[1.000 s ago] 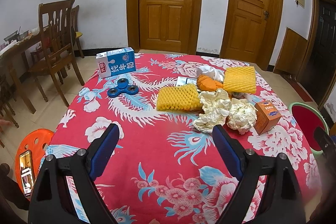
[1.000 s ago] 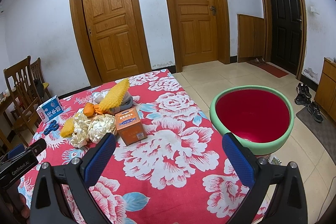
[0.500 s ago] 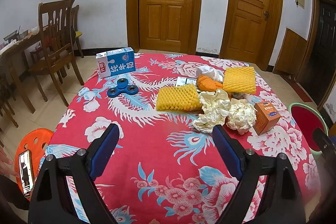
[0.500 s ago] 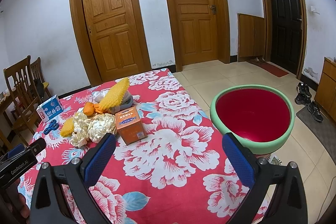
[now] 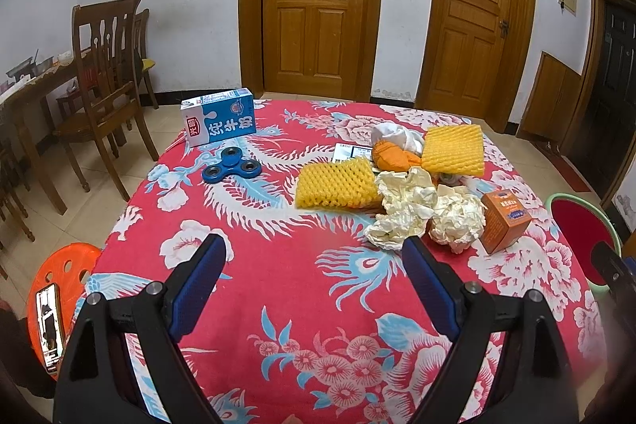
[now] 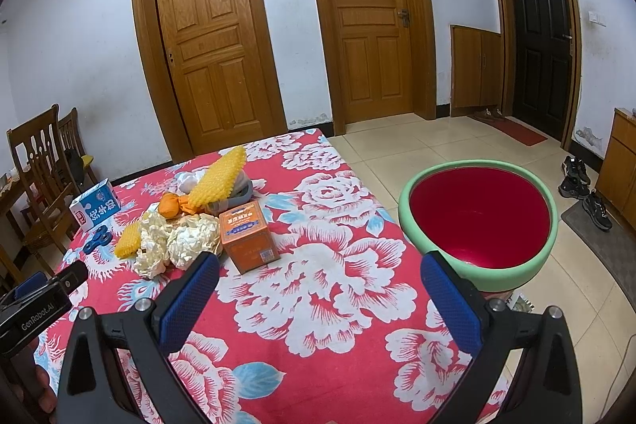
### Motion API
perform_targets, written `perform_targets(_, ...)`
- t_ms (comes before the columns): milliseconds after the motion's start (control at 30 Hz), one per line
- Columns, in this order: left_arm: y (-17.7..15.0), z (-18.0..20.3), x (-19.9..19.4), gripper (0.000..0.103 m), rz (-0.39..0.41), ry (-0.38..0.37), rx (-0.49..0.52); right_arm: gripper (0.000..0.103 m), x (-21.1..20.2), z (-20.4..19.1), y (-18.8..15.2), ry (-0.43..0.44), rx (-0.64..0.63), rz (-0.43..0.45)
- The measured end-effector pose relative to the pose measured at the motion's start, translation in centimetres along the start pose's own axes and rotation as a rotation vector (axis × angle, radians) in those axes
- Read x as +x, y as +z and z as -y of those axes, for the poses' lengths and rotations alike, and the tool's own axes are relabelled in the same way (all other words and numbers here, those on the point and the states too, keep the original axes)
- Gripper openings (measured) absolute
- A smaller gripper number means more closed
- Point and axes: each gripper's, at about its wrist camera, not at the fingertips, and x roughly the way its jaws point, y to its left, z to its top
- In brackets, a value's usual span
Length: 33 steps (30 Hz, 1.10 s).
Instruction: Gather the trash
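Red floral tablecloth [image 5: 278, 265], yellow foam nets [image 5: 336, 183], orange box [image 5: 503, 221].

Left hand-held gripper [image 5: 314, 283] spread, above tablecloth [image 5: 278, 265].

1. The blue-and-white milk carton [image 5: 218, 117], lying behind the fidget spinner [image 5: 230, 166], reads "光明" on a red patch and "纯牛奶" in large blue characters.
2. The black device [image 6: 37, 308] at the right wrist view's left edge reads "GenRobot.AI".
3. Print on the orange box [image 6: 247, 235], right of the carton, is too small to read.
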Motion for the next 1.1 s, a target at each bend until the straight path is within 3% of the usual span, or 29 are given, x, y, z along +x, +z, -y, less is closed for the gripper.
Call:
perform_targets(667,1.8,-0.4,1.7,0.09,-0.032,-0.004,0.027,0.103,0.9,-0.4,0.9,0.023,-0.017,-0.025)
perform_targets(1100,5.0,-0.3,6.9,0.09,-0.116,-0.039,0.053,0.103,3.6,-1.7,2.6,0.039,-0.035,-0.072)
